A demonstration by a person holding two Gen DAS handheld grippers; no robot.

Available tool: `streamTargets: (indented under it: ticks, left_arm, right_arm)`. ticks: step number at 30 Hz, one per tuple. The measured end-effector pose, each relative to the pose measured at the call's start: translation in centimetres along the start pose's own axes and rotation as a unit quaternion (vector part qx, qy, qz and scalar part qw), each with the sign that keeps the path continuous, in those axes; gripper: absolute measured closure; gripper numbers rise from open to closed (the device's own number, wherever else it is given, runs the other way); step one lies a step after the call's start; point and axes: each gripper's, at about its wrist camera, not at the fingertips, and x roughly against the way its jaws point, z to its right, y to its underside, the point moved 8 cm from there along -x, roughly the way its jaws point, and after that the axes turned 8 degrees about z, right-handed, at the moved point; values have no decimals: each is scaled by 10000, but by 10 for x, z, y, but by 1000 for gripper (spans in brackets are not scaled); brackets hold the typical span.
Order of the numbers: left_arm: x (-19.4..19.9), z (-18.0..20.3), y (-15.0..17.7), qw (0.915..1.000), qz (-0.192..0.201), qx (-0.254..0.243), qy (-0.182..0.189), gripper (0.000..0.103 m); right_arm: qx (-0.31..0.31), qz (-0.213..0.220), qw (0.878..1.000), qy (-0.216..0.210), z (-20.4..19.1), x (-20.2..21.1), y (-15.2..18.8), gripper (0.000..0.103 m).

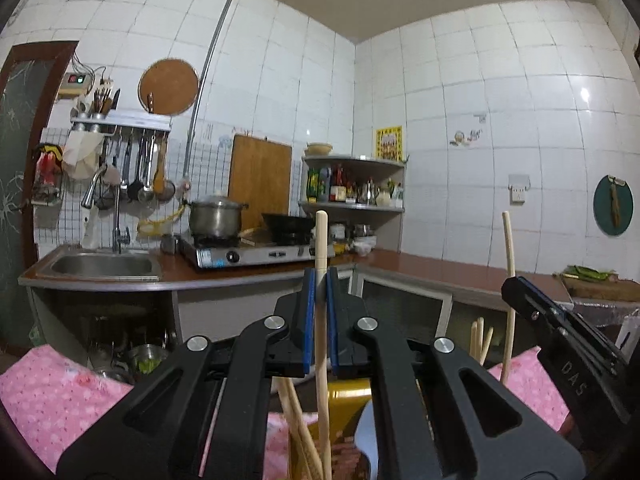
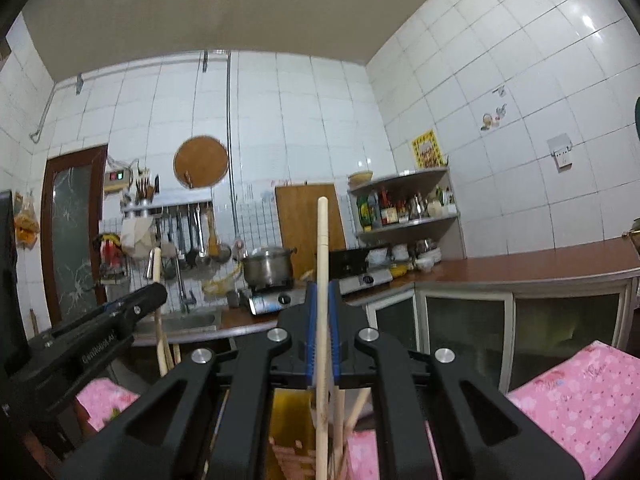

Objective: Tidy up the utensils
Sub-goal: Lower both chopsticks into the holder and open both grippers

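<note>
My left gripper [image 1: 320,280] is shut on a pale wooden chopstick [image 1: 321,240] that stands upright between its blue pads. My right gripper [image 2: 322,294] is shut on another upright chopstick [image 2: 322,232]. Each gripper shows in the other's view: the right gripper [image 1: 516,286] with its chopstick [image 1: 509,240] at right, the left gripper [image 2: 150,294] with its chopstick [image 2: 157,264] at left. Below the jaws, several more chopsticks [image 1: 298,420] stand in a yellow holder [image 1: 346,404], which also shows in the right wrist view [image 2: 290,412].
A pink patterned cloth [image 1: 56,396] covers the surface under the holder. Beyond it a brown counter [image 1: 420,266] carries a sink [image 1: 102,266], a gas stove [image 1: 256,254] with a pot [image 1: 214,216] and wok, and a corner shelf [image 1: 356,184] of bottles.
</note>
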Motion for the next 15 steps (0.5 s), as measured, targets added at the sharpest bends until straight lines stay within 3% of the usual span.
streamTargets:
  ticks: [10,12,14,15]
  left_arm:
    - [23,-7,29,9979,-640,-16,0,97]
    - [27,-12,33,9964,-841,91,-43,87]
    - [35,-18,35,9946,-1012,222,-84,67]
    - [40,-19,34,9942,-1043,225,-119,63]
  right_arm:
    - [143,-1105,9938,-13,6,19,43,96]
    - [119,-1333,9910,3,8,21,49,96]
    - [92,-1525,9883,29,11,26,52,96]
    - [91,-1578,9874,50,11,28,51,96]
